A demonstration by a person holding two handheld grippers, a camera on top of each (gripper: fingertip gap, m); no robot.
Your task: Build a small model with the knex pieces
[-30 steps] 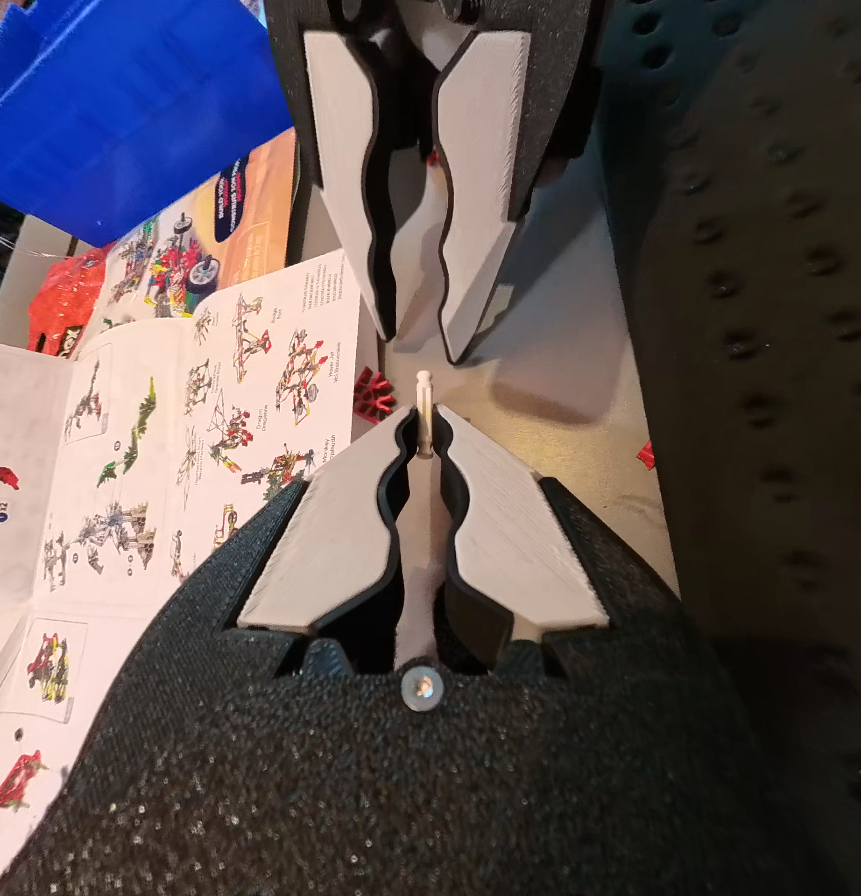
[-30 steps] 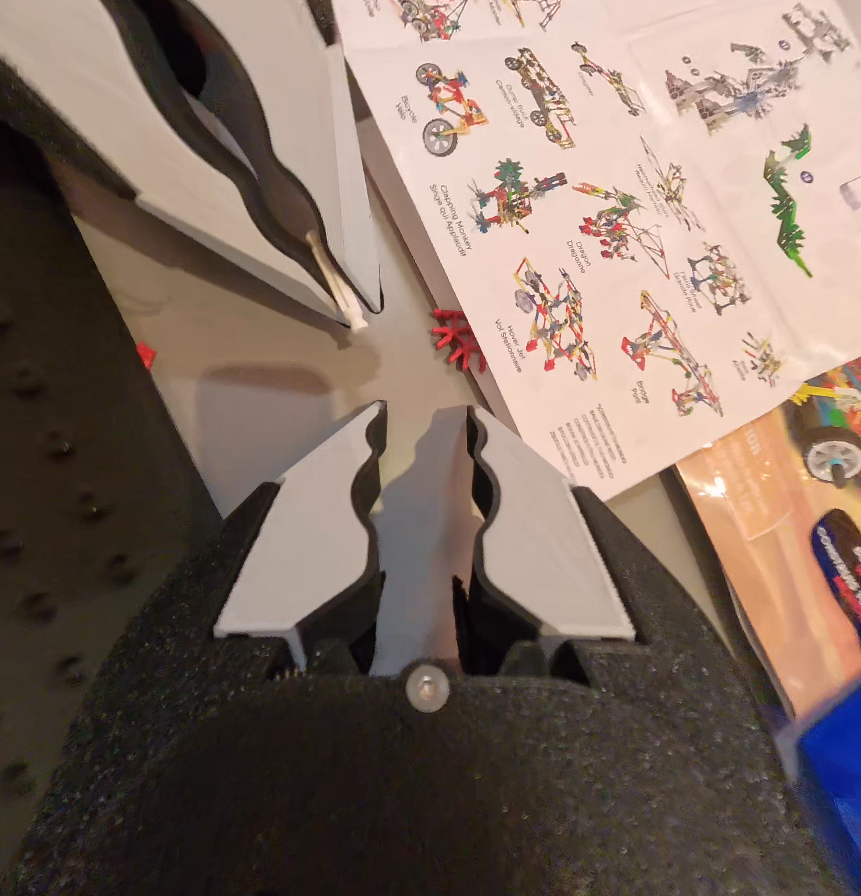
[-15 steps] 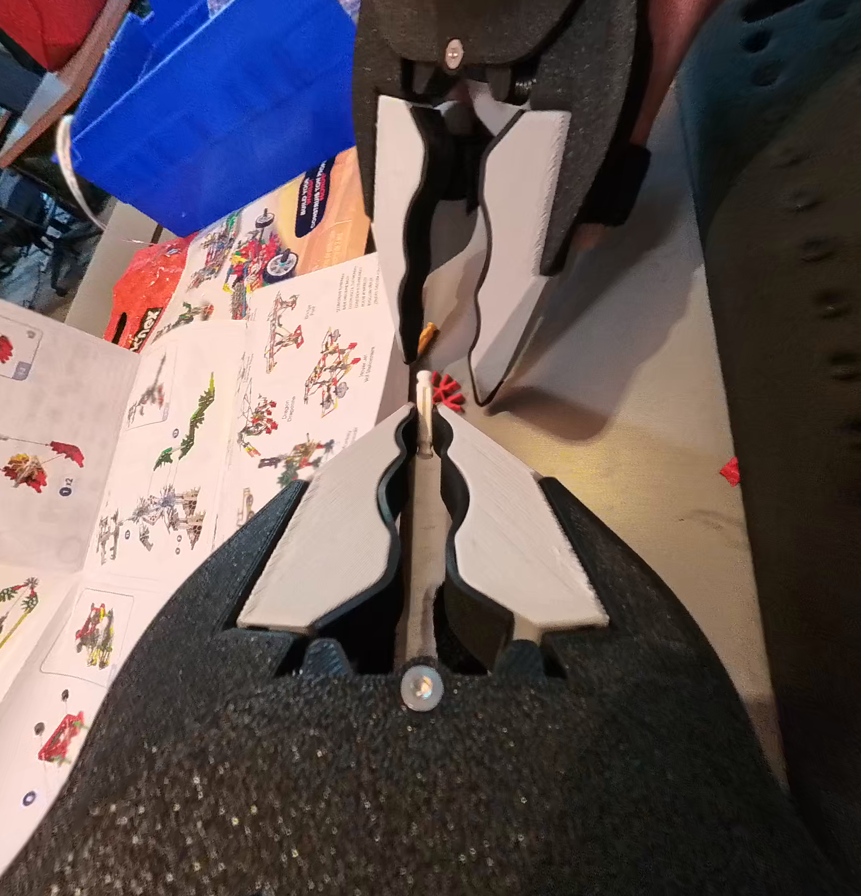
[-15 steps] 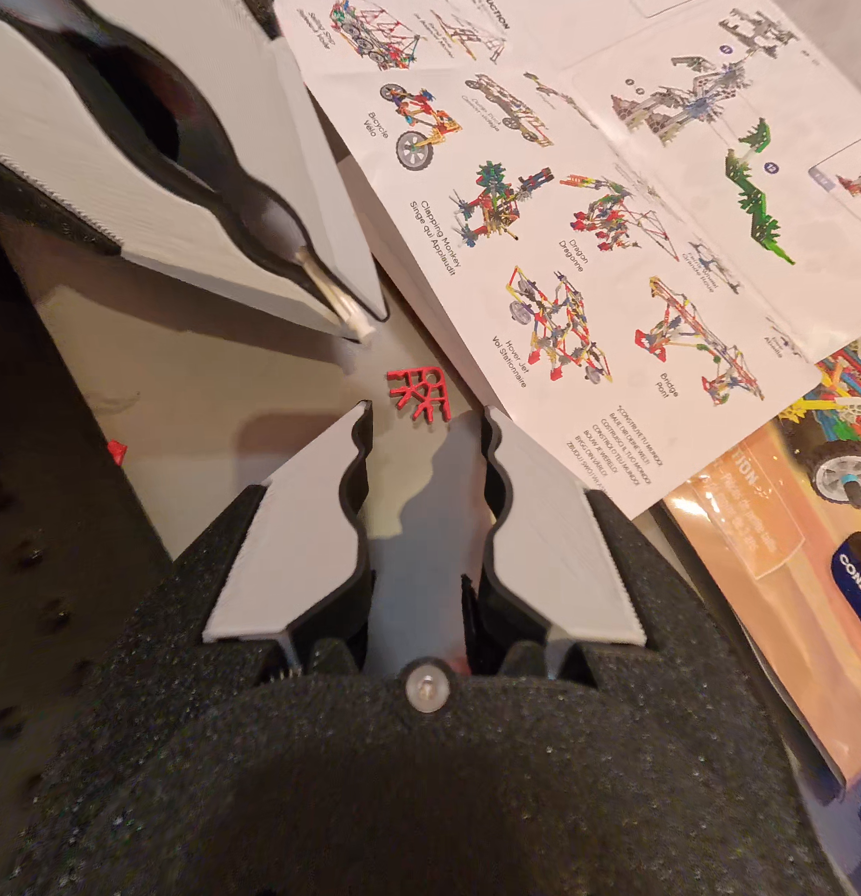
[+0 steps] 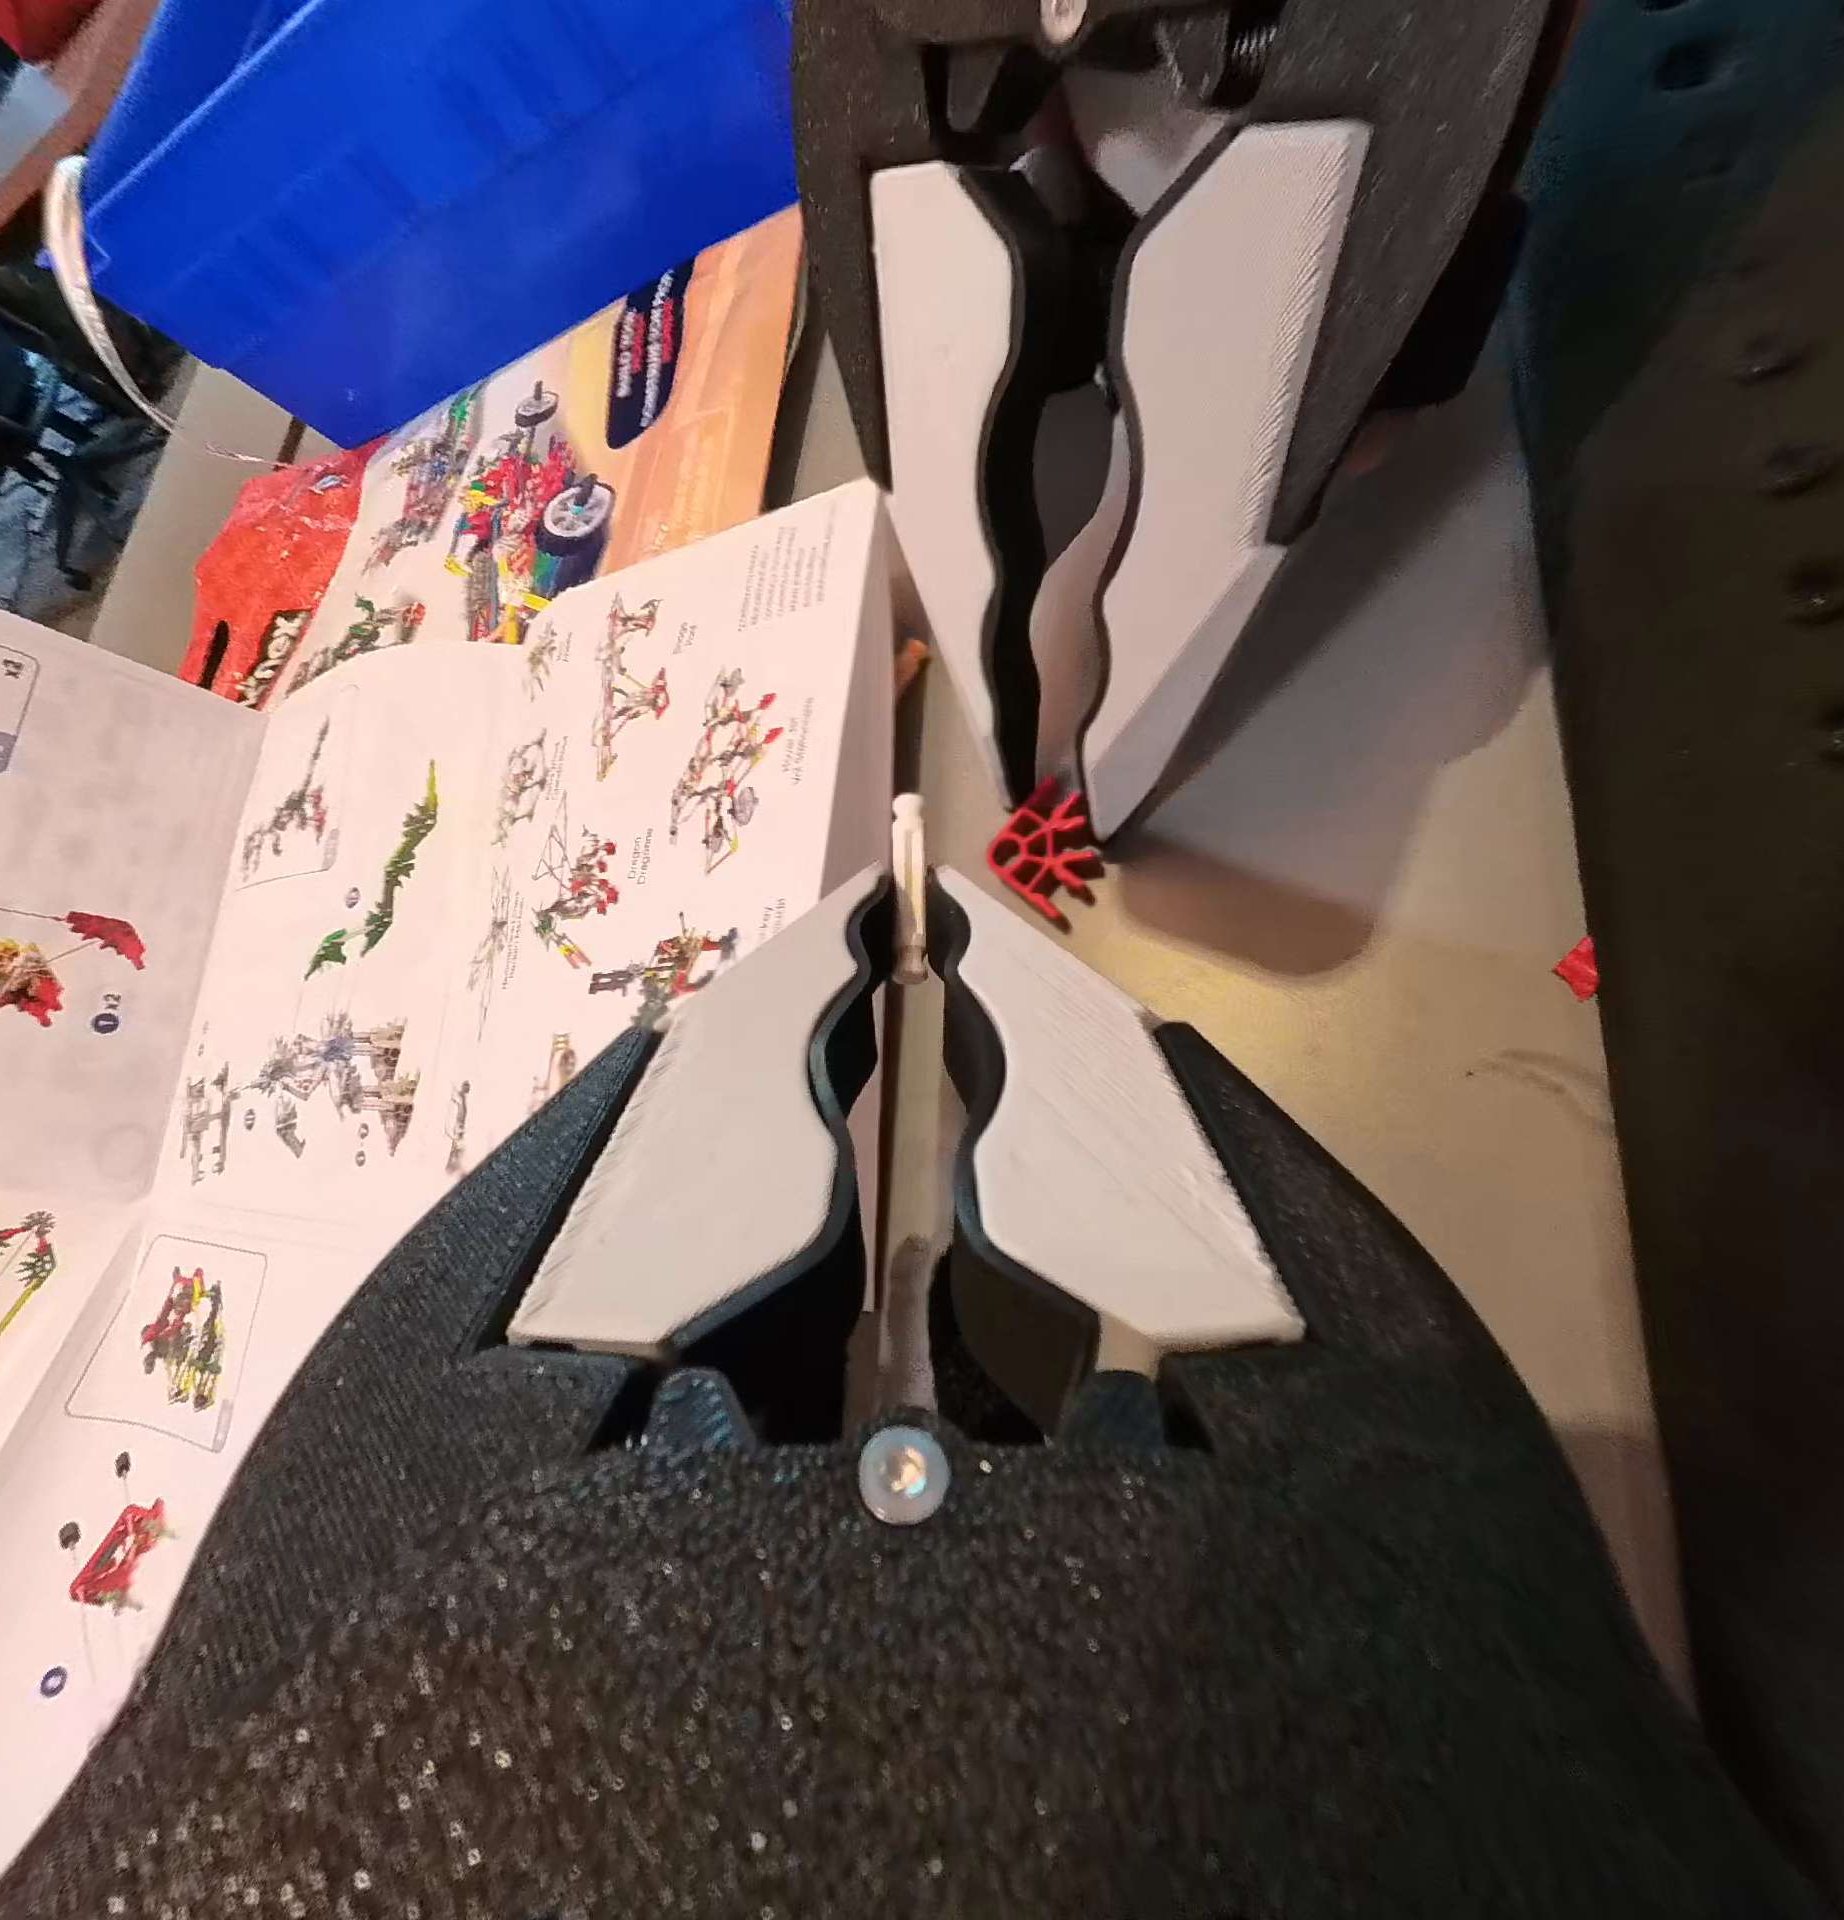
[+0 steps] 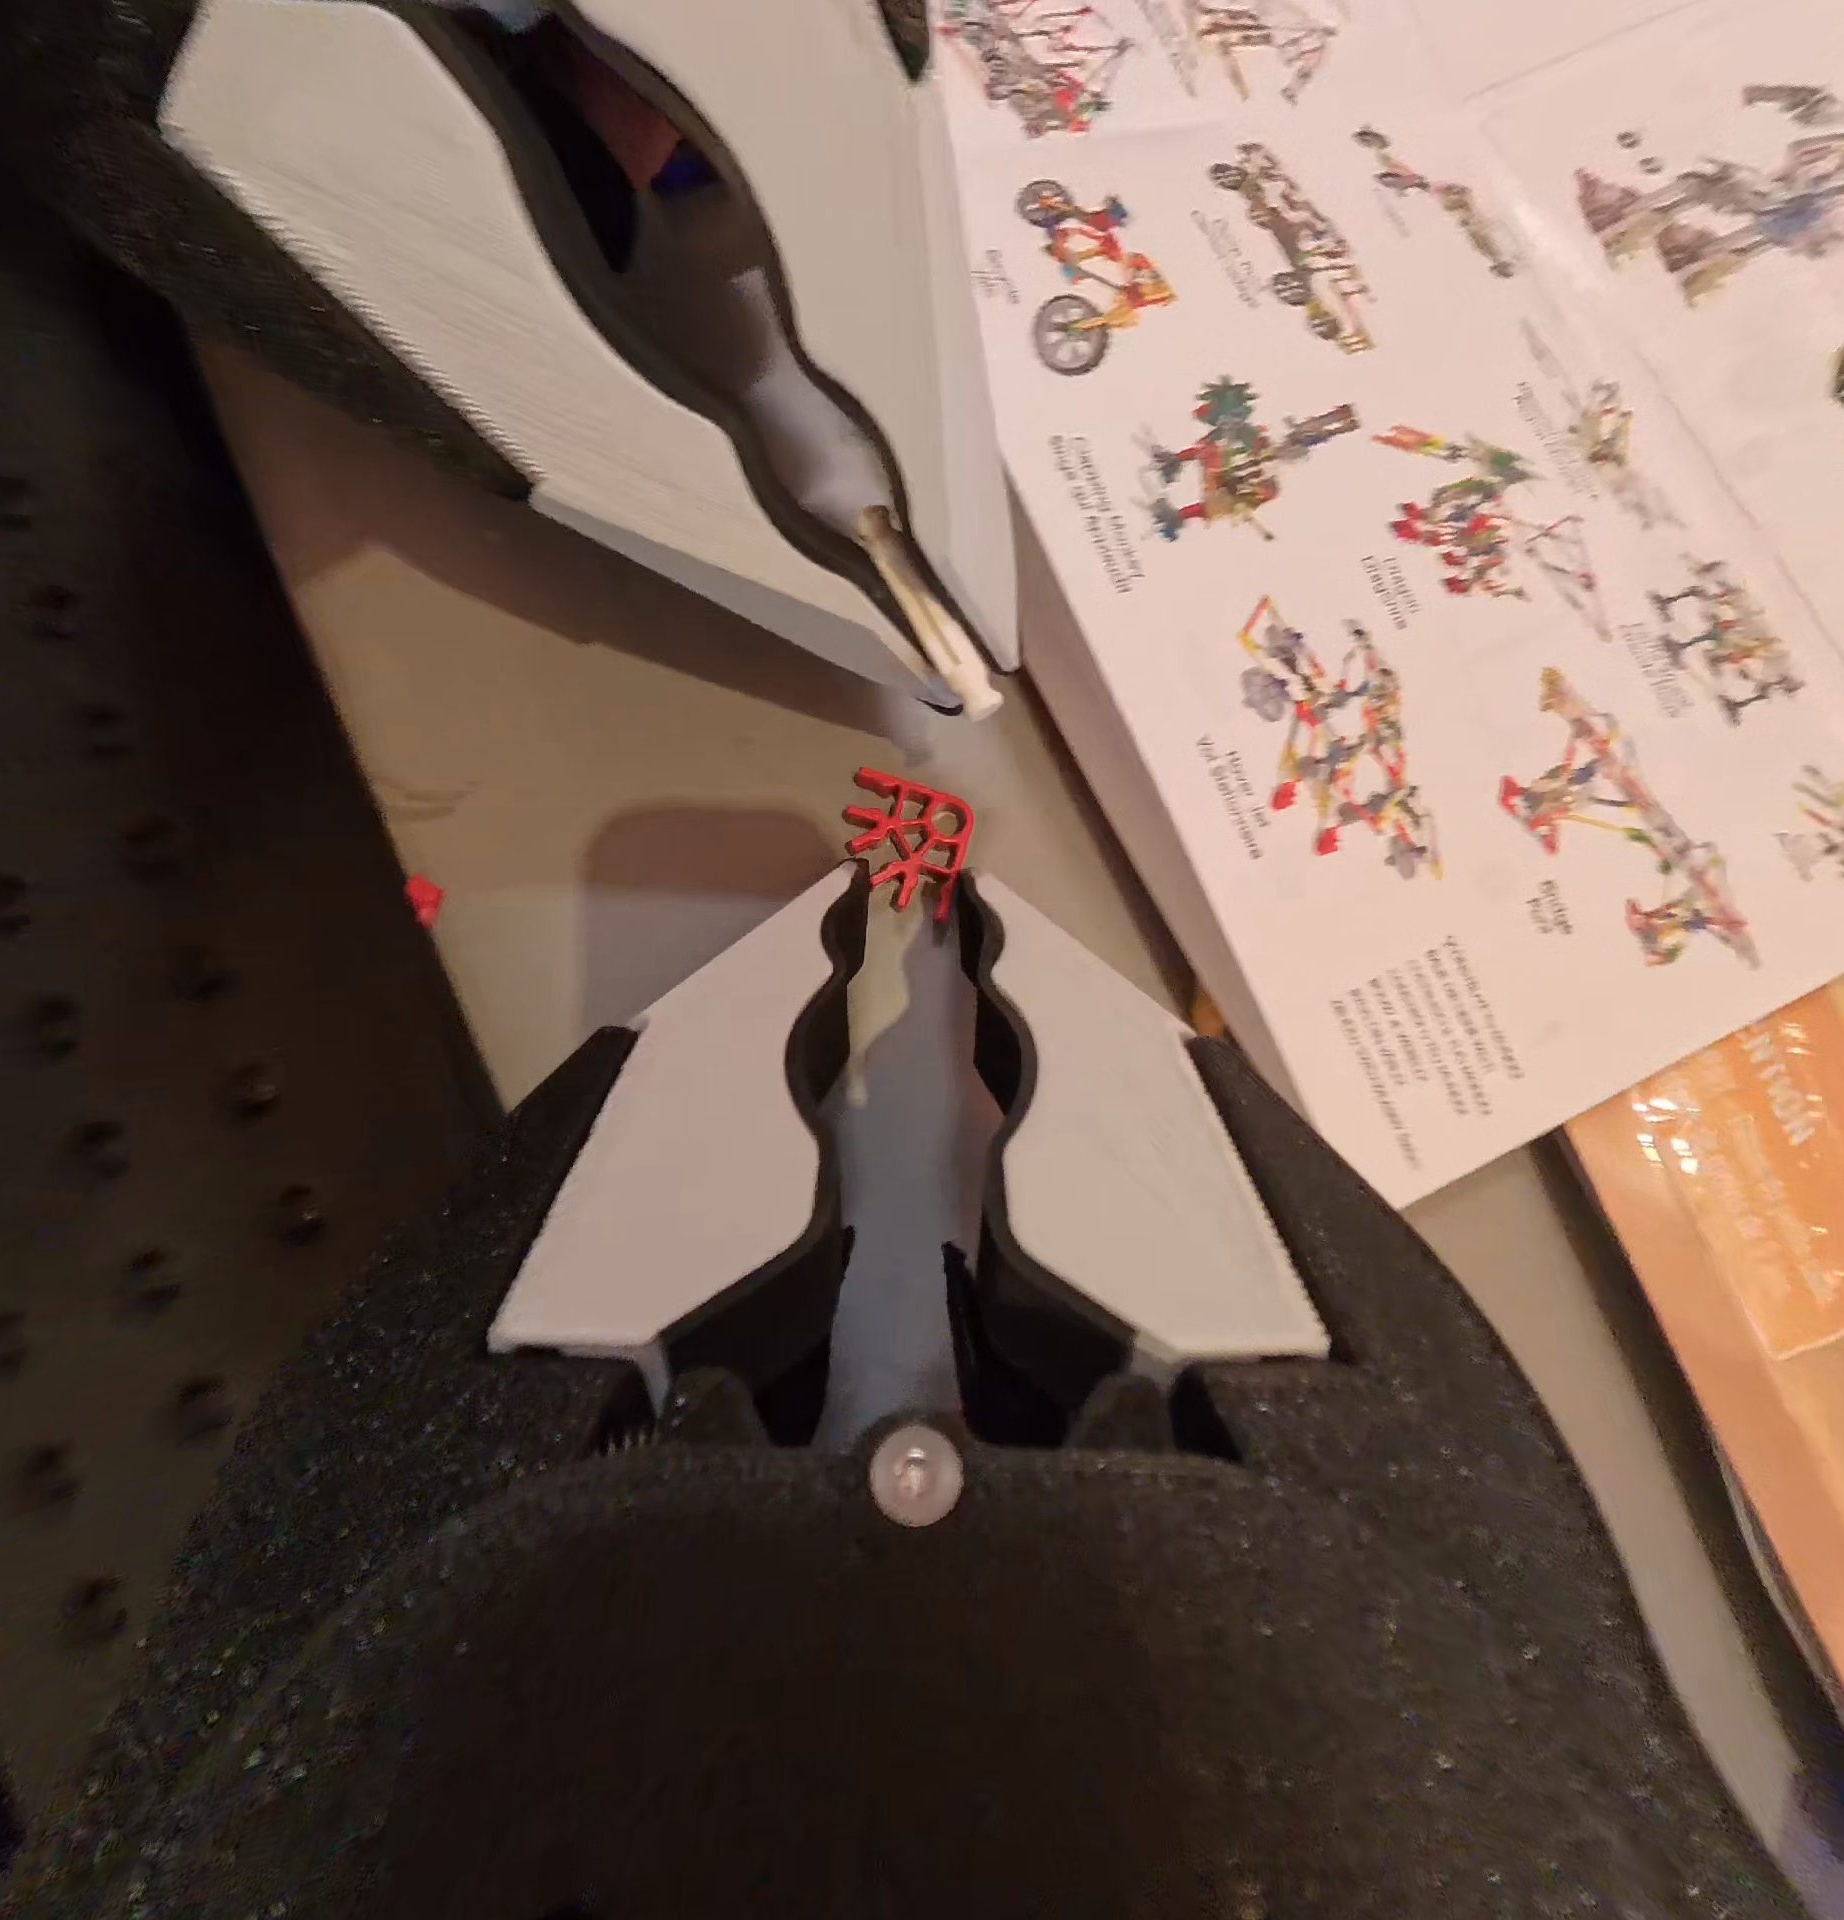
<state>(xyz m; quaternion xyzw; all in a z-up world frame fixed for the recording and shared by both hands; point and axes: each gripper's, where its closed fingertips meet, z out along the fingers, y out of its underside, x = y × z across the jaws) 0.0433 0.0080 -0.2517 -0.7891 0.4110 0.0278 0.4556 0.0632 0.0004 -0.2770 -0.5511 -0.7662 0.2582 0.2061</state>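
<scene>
My left gripper (image 5: 910, 891) is shut on a thin white rod (image 5: 907, 831), whose end sticks out past the fingertips. In the right wrist view it comes in from the upper left (image 6: 954, 681) with the rod (image 6: 944, 649) pointing at a small red fan-shaped connector (image 6: 910, 831). My right gripper (image 6: 907, 881) has its jaws closed narrowly on the near edge of that connector, which rests on the tan table. In the left wrist view the right gripper (image 5: 1048, 816) points down at the connector (image 5: 1043, 850), just right of the rod's tip.
A white instruction sheet with model pictures (image 5: 430, 935) (image 6: 1417, 520) lies beside the grippers. A blue bin (image 5: 430, 187), an orange box (image 5: 689, 343) (image 6: 1728, 1247) and red packaging (image 5: 263, 561) lie beyond. A black perforated mat (image 5: 1728, 935) (image 6: 118, 935) borders the table; a small red piece (image 5: 1572, 971) (image 6: 419, 899) lies by it. The grippers are tip to tip, or close to it.
My right gripper has moved forward to the red connector and narrowed its jaws onto it. My left gripper keeps the white rod and has come closer to the connector.
</scene>
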